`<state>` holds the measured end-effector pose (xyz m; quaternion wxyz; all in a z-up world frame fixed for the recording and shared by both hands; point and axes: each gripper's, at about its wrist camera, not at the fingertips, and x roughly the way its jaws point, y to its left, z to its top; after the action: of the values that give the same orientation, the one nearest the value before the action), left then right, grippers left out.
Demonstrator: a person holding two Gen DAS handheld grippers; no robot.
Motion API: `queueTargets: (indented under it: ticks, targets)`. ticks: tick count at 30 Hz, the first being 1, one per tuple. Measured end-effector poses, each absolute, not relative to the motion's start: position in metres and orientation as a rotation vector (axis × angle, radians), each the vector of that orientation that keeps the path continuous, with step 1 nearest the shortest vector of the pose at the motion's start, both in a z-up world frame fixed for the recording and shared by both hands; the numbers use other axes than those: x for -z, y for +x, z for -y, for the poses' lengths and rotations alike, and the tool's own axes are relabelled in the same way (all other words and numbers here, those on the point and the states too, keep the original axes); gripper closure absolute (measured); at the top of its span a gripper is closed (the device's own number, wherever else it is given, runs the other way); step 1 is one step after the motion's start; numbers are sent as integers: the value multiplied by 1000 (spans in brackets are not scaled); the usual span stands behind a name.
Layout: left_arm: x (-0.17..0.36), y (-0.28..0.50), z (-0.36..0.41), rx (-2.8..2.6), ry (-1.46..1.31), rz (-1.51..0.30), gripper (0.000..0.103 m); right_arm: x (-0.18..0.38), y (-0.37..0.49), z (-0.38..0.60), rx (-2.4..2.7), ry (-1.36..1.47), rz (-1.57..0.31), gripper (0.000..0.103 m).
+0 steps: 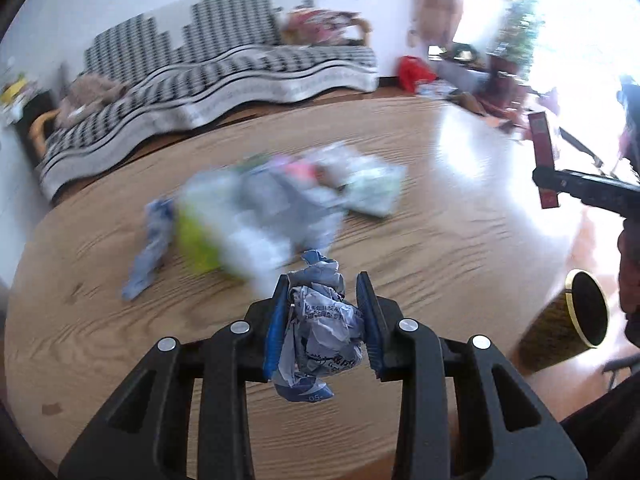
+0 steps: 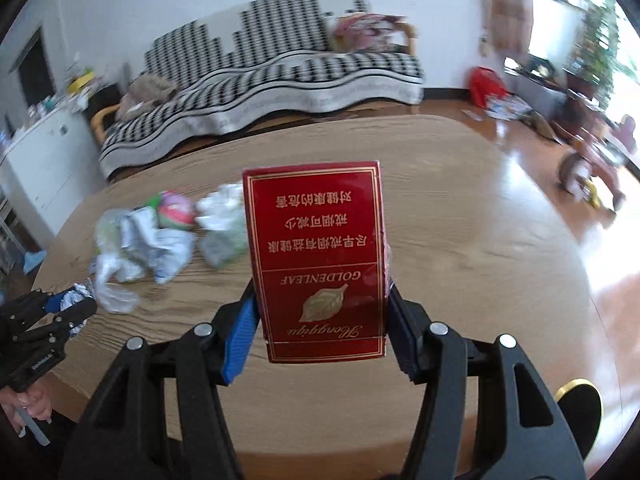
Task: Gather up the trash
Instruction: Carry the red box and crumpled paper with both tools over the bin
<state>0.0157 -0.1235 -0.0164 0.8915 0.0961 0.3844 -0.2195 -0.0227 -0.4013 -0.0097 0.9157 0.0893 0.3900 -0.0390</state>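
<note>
Left jaws: closed most of the way on a crumpled paper wad [image 1: 320, 320], which my left gripper [image 1: 323, 320] carries above the wooden table [image 1: 440, 264]; the blue pads press both flanks of the wad.
Right jaws: set wide apart, clamped on the narrow sides of a red cigarette box [image 2: 320, 264] in my right gripper [image 2: 322, 320], held upright, print upside down to my camera.
Wad handling: I judge it very light, soft and springy; a squeeze across its thickest part suits it, and loose flaps may slip.
Box handling: light, thin card, glossy; I judge it crushable, so its edges near the base are the place to grip.
Remaining trash: a pile of wrappers and plastic bags [image 2: 160, 240] lies mid-table, well apart from both loads.
Bin: a dark gold-rimmed cylinder [image 1: 568, 320] stands just off the table's near right edge.
Count: two grippers, one wad, one box, one bin; pile pieces too blurred to count, several at least.
</note>
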Motion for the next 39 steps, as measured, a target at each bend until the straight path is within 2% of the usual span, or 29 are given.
queueTargets:
  ticks: [10, 19, 27, 39]
  targets:
    - [19, -34, 338, 811, 268, -782, 70, 1, -141, 561, 400, 330, -762, 45]
    - [61, -103, 517, 1069, 266, -877, 70, 26, -259, 682, 693, 468, -777, 45]
    - [116, -154, 611, 1185, 315, -974, 70, 71, -321, 742, 854, 583, -877, 45]
    - [159, -166, 644, 1207, 329, -1061, 70, 90, -320, 753, 884, 624, -936, 45]
